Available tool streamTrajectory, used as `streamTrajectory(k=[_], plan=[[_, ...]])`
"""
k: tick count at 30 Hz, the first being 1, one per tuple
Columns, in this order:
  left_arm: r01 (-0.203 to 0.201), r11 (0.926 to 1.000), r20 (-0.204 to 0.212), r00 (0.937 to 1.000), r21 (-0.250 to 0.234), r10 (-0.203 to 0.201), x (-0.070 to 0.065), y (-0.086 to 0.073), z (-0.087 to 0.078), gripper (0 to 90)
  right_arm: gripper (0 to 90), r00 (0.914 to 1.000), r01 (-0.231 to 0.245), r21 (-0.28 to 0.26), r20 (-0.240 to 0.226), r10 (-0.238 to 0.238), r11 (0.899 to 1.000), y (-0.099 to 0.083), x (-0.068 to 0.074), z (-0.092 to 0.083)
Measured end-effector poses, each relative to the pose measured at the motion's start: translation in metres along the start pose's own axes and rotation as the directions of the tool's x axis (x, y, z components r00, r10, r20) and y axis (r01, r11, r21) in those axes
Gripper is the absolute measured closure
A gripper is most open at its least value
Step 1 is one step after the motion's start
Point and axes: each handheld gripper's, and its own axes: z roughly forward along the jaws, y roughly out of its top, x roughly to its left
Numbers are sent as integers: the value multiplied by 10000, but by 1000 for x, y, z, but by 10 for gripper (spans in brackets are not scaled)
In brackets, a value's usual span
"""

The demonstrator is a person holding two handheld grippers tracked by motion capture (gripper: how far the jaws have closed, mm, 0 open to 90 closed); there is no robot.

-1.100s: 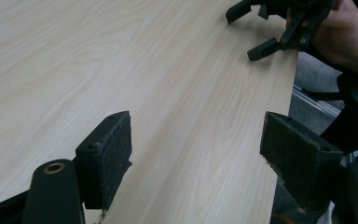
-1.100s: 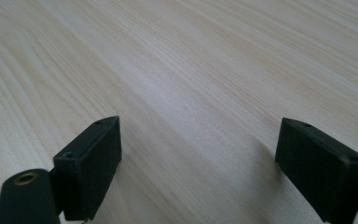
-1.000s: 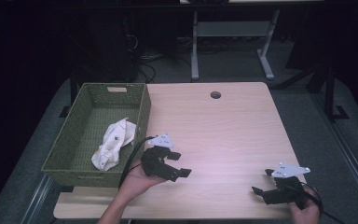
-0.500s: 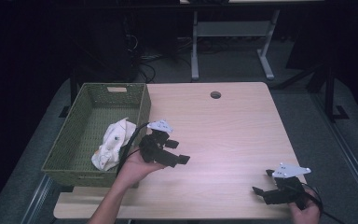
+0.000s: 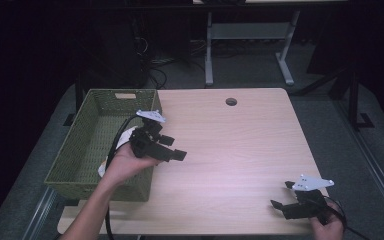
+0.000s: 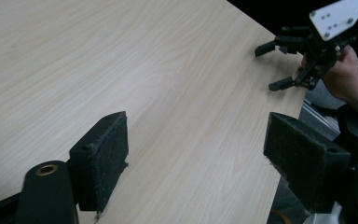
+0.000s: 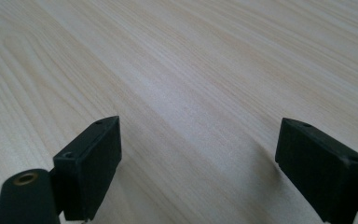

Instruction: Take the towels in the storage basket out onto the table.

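- White cloth (image 5: 111, 159) lies in the green woven basket (image 5: 92, 130) at about 9 o'clock on the wooden table (image 5: 230, 150), mostly hidden behind the left hand.
- Left gripper (image 5: 172, 148) hovers over the basket's right rim; its jaws have just been opening, spread wide, nothing between them.
- Right gripper (image 5: 281, 196) sits at 5 o'clock near the table's front edge, jaws spread, empty.
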Motion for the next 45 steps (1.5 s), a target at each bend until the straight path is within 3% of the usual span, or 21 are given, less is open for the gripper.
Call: streamTrajectory(k=[13,22,28,33,34,37,38,39,40,41,42,43,45], plan=[[459,9985,-575,9972,-287,-475,28,-3,-38,180,140,10000,-49,-123,41,49,9999,0,-1,-4],[1021,9944,-1153,9878,-269,-1046,54,-14,-54,184,140,10000,-14,-291,75,16,9996,0,-1,-7],[1534,9880,-1653,9742,-152,-1538,74,-25,-60,193,140,10000,-47,-311,84,49,9995,0,-1,-7],[1930,9812,-2098,9592,-47,-1897,89,-34,-64,206,140,9999,-55,-313,87,58,9995,0,-1,-9],[2055,9786,-2306,9525,36,-1992,95,-38,-66,226,140,10000,-7,-330,88,9,9995,0,-1,-9],[2241,9745,-2361,9475,102,-2154,100,-42,-67,231,140,10000,-16,-344,87,19,9994,0,-1,-9],[2398,9708,-2451,9418,93,-2303,105,-46,-68,231,140,10000,0,-363,91,3,9993,0,-1,-9],[2398,9708,-2451,9418,93,-2303,105,-46,-68,234,140,10000,0,-363,91,3,9993,0,-1,-9],[2556,9667,-2554,9356,134,-2439,109,-50,-68,240,140,10000,-1,-363,90,5,9993,0,-1,-9],[2556,9667,-2554,9356,134,-2439,109,-50,-68,241,140,10000,-1,-363,90,5,9993,0,-1,-9],[2688,9630,-2699,9288,194,-2538,114,-53,-67,242,140,10000,-1,-357,91,4,9994,0,-1,-9],[2688,9630,-2699,9288,194,-2538,114,-53,-67,242,140,10000,-1,-357,91,4,9994,0,-1,-9],[2844,9583,-2818,9221,294,-2650,118,-56,-66,245,140,10000,3,-370,94,1,9993,0,-1,-9]])
